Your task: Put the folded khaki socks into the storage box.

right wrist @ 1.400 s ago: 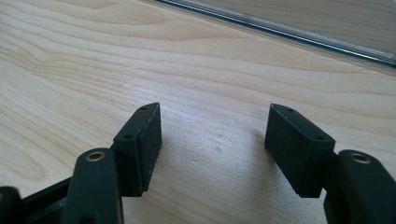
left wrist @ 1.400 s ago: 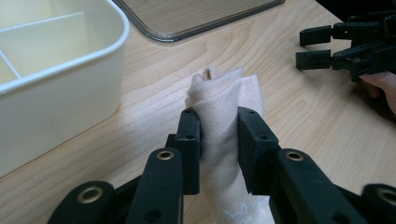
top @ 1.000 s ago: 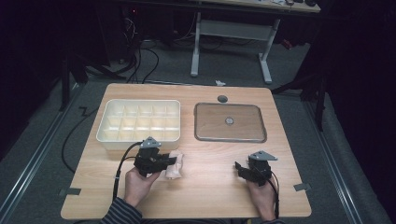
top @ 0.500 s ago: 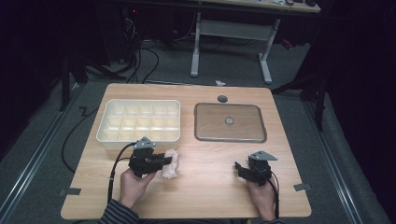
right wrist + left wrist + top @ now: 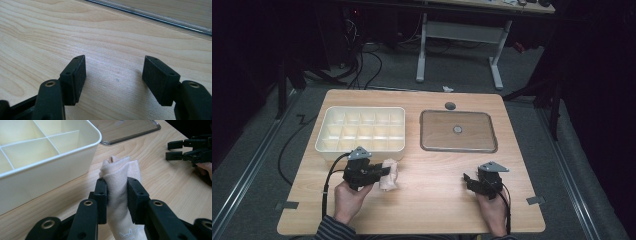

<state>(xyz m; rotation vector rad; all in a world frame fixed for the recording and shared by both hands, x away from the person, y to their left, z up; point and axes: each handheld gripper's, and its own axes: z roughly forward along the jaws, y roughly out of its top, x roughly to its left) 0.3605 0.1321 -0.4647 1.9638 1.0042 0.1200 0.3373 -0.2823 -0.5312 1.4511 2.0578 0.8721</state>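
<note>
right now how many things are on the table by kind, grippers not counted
divided cream bin: 1
clear lid: 1
pale rolled sock: 1
small dark disc: 1
total: 4

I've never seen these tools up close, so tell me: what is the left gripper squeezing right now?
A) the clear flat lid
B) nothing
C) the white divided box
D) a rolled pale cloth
D: in the left gripper view, the left gripper has both black pads pressed into the rolled pale cloth, beside the white divided box.
</note>
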